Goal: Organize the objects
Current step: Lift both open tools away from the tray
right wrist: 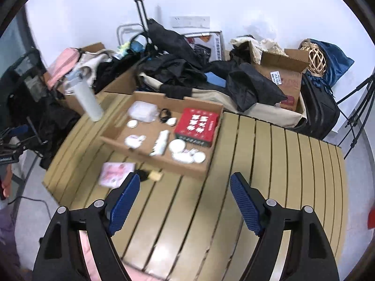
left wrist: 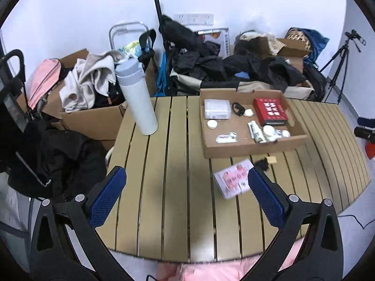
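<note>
A shallow cardboard tray (left wrist: 253, 147) (right wrist: 154, 158) on the slatted table holds a red box (left wrist: 270, 111) (right wrist: 198, 126), a clear plastic box (left wrist: 216, 109) (right wrist: 143, 111), a white tube (left wrist: 256, 132) (right wrist: 160, 142), small white round tins and a black cord. A pink-and-white packet (left wrist: 230, 181) (right wrist: 114, 173) lies on the table in front of the tray, beside a small black item with a tan tag (left wrist: 266, 162) (right wrist: 150, 175). A white bottle (left wrist: 137, 97) (right wrist: 88, 101) stands at the table's far left. My left gripper (left wrist: 187, 187) is open and empty above the table; its right finger overlaps the packet. My right gripper (right wrist: 185, 192) is open and empty, in front of the tray.
Behind the table stand cardboard boxes (left wrist: 91, 119) with clothes, a pile of black garments (left wrist: 234, 68) (right wrist: 187, 70), a trolley handle (right wrist: 138, 2) and a tripod (left wrist: 339, 63). Pink fabric (left wrist: 211, 269) lies below the table's near edge.
</note>
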Available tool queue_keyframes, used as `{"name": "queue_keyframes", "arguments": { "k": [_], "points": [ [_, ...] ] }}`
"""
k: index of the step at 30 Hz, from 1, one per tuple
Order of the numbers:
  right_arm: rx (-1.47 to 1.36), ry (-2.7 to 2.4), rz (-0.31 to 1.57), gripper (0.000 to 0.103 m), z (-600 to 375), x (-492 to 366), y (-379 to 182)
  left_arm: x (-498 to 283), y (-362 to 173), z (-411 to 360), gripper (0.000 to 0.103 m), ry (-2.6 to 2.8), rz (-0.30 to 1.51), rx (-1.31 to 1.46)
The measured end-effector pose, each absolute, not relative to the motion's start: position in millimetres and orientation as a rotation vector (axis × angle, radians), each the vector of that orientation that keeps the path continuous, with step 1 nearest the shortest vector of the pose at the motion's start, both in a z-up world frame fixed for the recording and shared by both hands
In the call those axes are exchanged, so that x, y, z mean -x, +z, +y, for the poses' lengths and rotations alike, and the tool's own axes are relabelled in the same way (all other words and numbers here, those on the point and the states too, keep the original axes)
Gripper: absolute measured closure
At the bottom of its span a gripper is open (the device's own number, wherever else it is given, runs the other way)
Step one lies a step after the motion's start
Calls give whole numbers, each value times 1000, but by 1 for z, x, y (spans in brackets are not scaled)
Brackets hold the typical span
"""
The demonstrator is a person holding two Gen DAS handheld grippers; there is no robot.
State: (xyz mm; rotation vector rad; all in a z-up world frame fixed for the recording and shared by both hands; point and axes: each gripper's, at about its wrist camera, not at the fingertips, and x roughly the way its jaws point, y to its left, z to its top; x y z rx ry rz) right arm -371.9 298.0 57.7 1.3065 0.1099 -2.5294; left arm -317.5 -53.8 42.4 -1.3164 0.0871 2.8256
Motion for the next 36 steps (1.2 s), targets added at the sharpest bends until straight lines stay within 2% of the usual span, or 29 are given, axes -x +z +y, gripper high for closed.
{"name": "queue_keyframes", "arguments": {
  "k": [6,11,14,18,22,26,32,36],
  "points": [
    [-1206,-2538,69,20,294,275,58,217,54,-49,0,2838,91,1176],
    [-1165,-2569,-121,20,291,187,26,127,24,-37,0,2790,-11,1180],
    [-1135,-2541,-202,20,280,147,11,102,9,-32,0,2833,-61,1183],
    [-1083,-2534,-149,20,262,129,15,114,-4,-34,0,2881,1,1313],
    [-1014,-2529,-279,20,269,127,17,122,-13,-44,0,2884,-124,1347],
    [-1110,-2529,-179,20,262,136,-1,127,-32,-38,0,2848,-73,1397],
    [-1145,-2462,-137,20,245,154,-24,154,-62,-25,0,2730,-50,1492],
    [-1150,-2471,-71,20,236,175,-36,186,-70,-10,0,2661,-66,1426]
  ]
}}
